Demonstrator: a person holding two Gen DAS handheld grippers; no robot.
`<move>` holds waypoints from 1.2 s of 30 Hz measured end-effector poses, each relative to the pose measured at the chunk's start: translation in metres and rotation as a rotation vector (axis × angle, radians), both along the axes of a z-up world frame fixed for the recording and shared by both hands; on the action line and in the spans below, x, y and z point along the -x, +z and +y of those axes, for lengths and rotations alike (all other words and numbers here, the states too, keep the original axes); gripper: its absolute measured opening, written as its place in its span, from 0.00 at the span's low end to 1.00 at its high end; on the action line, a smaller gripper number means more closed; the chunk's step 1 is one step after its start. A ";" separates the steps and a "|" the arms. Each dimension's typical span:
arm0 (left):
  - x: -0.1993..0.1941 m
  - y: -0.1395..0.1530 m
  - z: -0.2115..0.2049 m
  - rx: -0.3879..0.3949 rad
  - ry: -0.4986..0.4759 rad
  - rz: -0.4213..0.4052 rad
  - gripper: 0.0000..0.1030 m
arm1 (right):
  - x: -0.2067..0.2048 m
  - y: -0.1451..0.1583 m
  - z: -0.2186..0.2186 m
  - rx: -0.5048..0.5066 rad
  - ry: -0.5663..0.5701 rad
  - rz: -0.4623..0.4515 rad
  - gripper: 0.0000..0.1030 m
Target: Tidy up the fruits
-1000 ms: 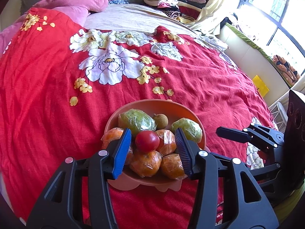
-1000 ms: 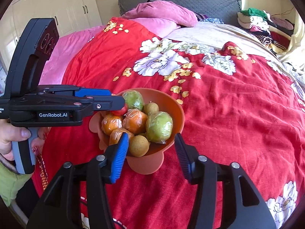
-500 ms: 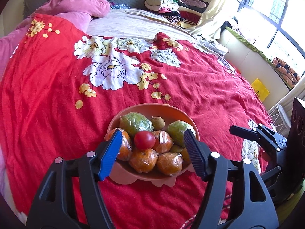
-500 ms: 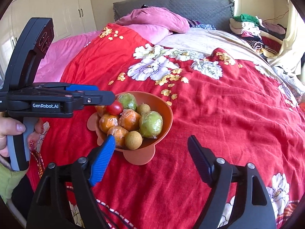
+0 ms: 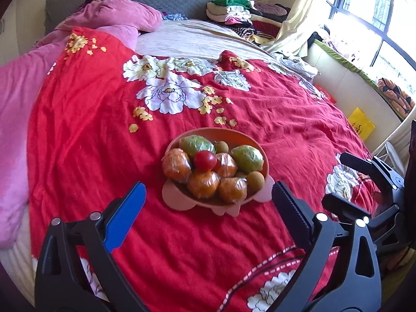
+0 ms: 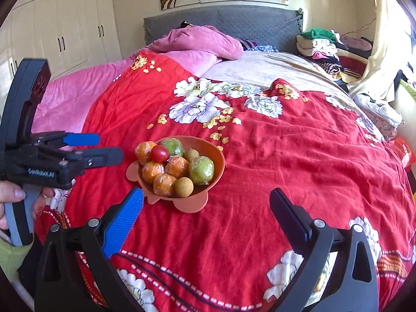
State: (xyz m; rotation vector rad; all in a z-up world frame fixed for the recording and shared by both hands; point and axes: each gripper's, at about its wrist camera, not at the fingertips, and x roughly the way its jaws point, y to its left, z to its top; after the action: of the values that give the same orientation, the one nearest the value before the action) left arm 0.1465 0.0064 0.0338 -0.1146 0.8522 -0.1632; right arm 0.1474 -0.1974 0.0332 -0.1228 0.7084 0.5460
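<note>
An orange bowl (image 5: 256,143) (image 6: 219,157) sits on the red flowered bedspread. It holds wrapped oranges (image 5: 203,184), two wrapped green fruits (image 5: 247,158), small brown fruits (image 5: 255,179) and a red tomato (image 5: 205,160) (image 6: 159,153) on top. My left gripper (image 5: 208,197) is open and empty, a short way in front of the bowl. My right gripper (image 6: 206,201) is open and empty, in front of the bowl. The left gripper also shows at the left of the right wrist view (image 6: 106,147), beside the bowl.
The red bedspread (image 5: 91,130) covers most of the bed. Pink pillows (image 5: 117,17) and a grey headboard (image 6: 221,19) lie at the far end. Piled clothes (image 5: 241,13) sit at the back right. A window (image 5: 377,13) is on the right, wardrobes (image 6: 65,26) on the left.
Both grippers have drawn back from the bowl and opened wider. The tomato stays on top of the fruit in the bowl.
</note>
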 end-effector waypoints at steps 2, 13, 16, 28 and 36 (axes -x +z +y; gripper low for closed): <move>0.010 0.001 -0.001 -0.008 0.007 -0.001 0.90 | 0.007 0.002 -0.003 -0.005 -0.002 0.000 0.95; 0.067 -0.002 0.001 -0.012 0.078 -0.025 0.90 | 0.051 0.008 -0.013 0.013 -0.012 -0.031 0.95; 0.077 -0.004 -0.001 -0.022 0.093 -0.028 0.91 | 0.060 0.004 -0.015 0.027 -0.010 -0.022 0.95; 0.110 -0.032 -0.015 -0.041 0.119 0.022 0.91 | 0.085 -0.011 -0.005 0.049 0.017 0.002 0.95; 0.114 -0.035 -0.021 -0.035 0.108 0.027 0.91 | 0.088 -0.017 -0.005 0.044 0.013 0.026 0.95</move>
State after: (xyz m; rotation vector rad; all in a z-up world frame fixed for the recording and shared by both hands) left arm 0.0324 -0.0150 -0.0010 -0.1294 0.8734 -0.0455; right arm 0.0595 -0.2029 0.0158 -0.1617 0.7459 0.5455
